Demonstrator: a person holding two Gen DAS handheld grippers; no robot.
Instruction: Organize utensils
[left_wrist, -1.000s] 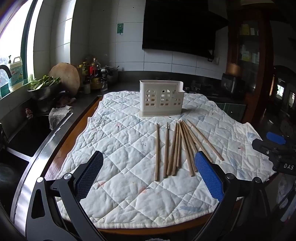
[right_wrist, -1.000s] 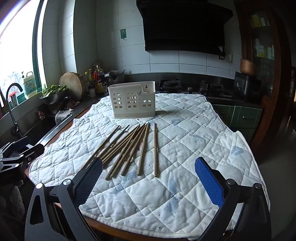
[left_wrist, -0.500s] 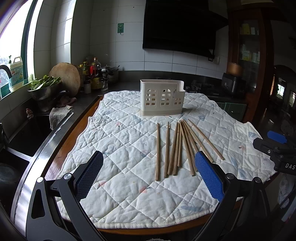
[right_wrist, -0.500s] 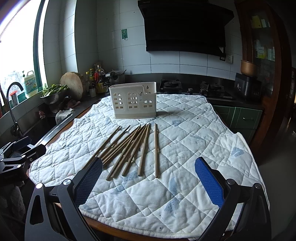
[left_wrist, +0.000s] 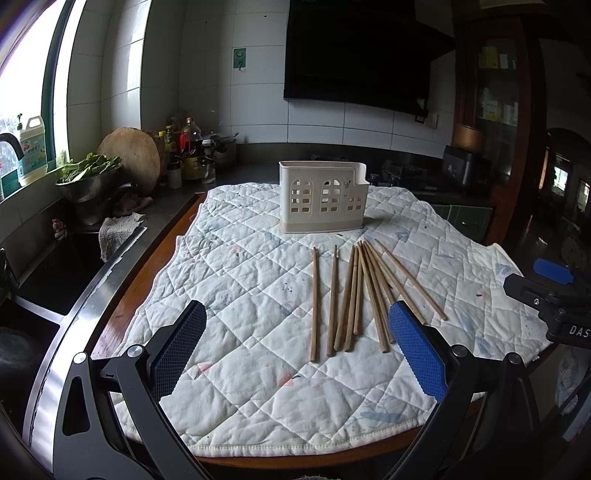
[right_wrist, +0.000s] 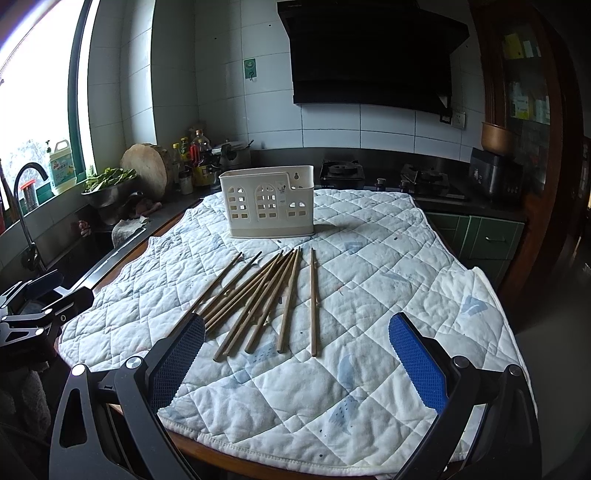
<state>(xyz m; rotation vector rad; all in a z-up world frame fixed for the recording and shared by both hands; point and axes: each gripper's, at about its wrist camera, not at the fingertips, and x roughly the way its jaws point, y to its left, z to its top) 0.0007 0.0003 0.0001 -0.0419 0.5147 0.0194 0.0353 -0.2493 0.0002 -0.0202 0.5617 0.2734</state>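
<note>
Several wooden chopsticks (left_wrist: 354, 295) (right_wrist: 266, 295) lie fanned out on a white quilted cloth (left_wrist: 240, 280) (right_wrist: 388, 280). Behind them a cream utensil holder (left_wrist: 322, 197) (right_wrist: 269, 201) with window-shaped cutouts stands upright. My left gripper (left_wrist: 297, 343) hovers open over the near edge of the cloth, nothing between its blue pads. My right gripper (right_wrist: 295, 350) is open too, just short of the chopsticks' near ends. The right gripper (left_wrist: 550, 291) also shows at the right edge of the left wrist view, and the left gripper (right_wrist: 37, 295) at the left edge of the right wrist view.
A round wooden table (left_wrist: 122, 295) carries the cloth. To the left lie a sink (left_wrist: 40, 280), a faucet (right_wrist: 26, 192), a steel bowl of greens (left_wrist: 86, 181), a round cutting board (left_wrist: 131, 158) and bottles (left_wrist: 184, 147). A gas stove (right_wrist: 388, 177) sits behind.
Both grippers have crept slightly forward toward the chopsticks. Nothing on the cloth has moved.
</note>
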